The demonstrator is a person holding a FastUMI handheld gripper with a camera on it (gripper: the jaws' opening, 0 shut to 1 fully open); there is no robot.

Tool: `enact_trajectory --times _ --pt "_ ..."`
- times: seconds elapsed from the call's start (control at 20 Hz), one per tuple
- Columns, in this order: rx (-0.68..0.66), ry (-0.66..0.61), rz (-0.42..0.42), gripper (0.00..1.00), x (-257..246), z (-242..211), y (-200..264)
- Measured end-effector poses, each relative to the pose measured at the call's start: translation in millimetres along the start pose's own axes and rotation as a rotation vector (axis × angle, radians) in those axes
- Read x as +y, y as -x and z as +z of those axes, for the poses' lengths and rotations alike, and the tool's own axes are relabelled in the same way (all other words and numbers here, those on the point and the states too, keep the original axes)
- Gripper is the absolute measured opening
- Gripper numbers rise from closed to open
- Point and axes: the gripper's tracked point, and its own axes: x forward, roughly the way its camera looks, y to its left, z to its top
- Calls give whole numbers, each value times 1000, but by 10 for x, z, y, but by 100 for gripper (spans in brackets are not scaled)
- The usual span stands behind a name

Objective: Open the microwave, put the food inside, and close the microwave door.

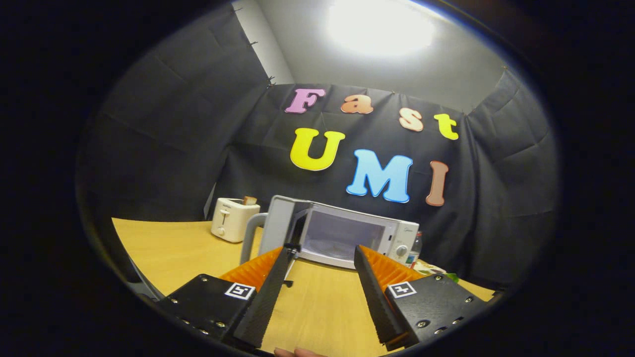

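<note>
A white microwave point(347, 235) stands on the wooden table point(163, 248), beyond my fingers. Its door point(278, 225) is swung wide to the left, with a grey handle point(250, 233) on the outer side, and the cavity point(337, 233) looks bare. My gripper point(323, 252) is open, held above the table a little short of the microwave, with nothing between its fingers. The left fingertip lies near the bottom corner of the door. Some food packaging point(429, 268) shows just past the right finger point(372, 287), mostly hidden by it.
A white toaster point(233, 218) with a slice of bread in it stands left of the microwave door. A small bottle point(414, 250) stands at the microwave's right side. The booth's black cloth closes off the back and both sides. A fingertip point(297, 352) of a person shows below my fingers.
</note>
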Motion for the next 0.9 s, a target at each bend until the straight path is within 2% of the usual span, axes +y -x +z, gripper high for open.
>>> enact_trajectory --times 0.15,0.5,0.8,0.9 --pt "30 6 -60 82 -424 -246 29" --pt "177 -122 -204 82 -1497 -933 22" --pt "315 -317 -272 82 -2113 -1509 -45" --pt "355 -453 -245 83 -2129 -1666 -75"
